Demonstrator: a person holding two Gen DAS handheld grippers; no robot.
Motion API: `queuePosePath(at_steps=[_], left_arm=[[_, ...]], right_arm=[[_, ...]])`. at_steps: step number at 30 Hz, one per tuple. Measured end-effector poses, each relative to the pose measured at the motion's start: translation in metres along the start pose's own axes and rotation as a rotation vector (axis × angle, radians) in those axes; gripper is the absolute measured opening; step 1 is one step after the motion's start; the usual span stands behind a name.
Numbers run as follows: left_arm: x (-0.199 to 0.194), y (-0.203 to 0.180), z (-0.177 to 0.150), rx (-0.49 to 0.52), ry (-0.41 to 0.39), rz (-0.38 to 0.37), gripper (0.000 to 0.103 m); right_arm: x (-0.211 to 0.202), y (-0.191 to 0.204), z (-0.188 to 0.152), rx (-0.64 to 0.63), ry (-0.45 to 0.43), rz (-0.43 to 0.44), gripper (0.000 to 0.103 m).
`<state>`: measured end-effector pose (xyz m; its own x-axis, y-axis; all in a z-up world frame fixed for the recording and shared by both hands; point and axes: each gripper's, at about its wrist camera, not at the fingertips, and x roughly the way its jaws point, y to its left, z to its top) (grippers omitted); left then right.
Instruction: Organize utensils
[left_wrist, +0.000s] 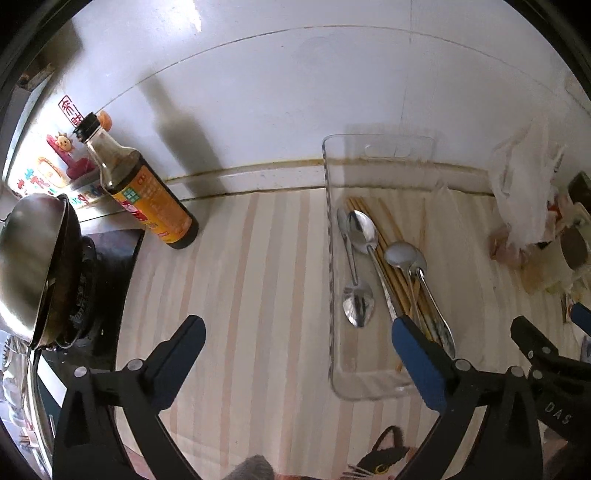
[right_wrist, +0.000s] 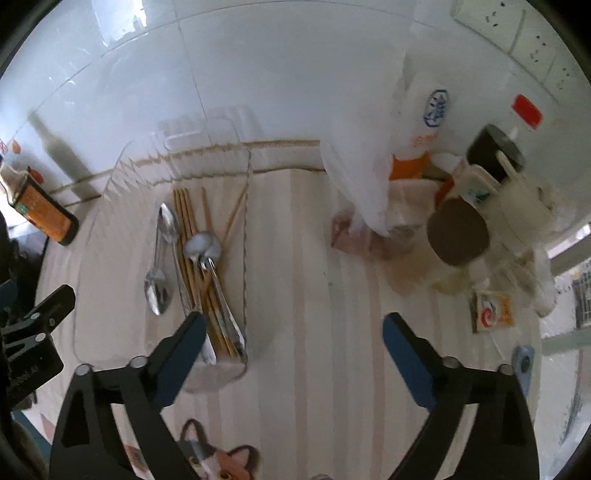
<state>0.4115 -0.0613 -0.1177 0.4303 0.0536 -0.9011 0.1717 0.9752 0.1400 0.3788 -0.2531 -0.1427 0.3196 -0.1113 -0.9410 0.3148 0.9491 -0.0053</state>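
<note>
Both my jaws released, empty: left gripper (left_wrist: 295, 350) and right gripper (right_wrist: 293, 345) hover over the striped counter (left_wrist: 240, 277). Spoons (left_wrist: 357, 301) and chopsticks (left_wrist: 397, 273) lie jumbled in the clear tray (left_wrist: 330, 258). Sorting seems unfinished. Next: pinch one spoon handle. Tray walls crowd; counter between tray and sauce bottle (left_wrist: 147, 192) open.

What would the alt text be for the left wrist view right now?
A clear plastic tray on a striped counter mat holds three metal spoons and a bundle of wooden chopsticks. The open left gripper hovers empty just before it. A soy sauce bottle and a wok on the stove sit left.
</note>
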Motion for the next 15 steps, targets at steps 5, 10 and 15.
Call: queuePosePath(at_steps=[5, 10, 15], left_arm=[[-0.013, 0.009, -0.011, 0.014, -0.025, -0.028, 0.103], [-0.034, 0.018, -0.024, 0.031, -0.067, -0.059, 0.103], [-0.065, 0.025, -0.039, 0.026, -0.114, -0.076, 0.103]], right_arm=[[-0.015, 0.003, -0.02, 0.011, -0.022, -0.054, 0.103], [-0.041, 0.001, -0.035, 0.048, -0.067, -0.087, 0.103], [-0.077, 0.0, -0.052, 0.078, -0.137, -0.109, 0.103]])
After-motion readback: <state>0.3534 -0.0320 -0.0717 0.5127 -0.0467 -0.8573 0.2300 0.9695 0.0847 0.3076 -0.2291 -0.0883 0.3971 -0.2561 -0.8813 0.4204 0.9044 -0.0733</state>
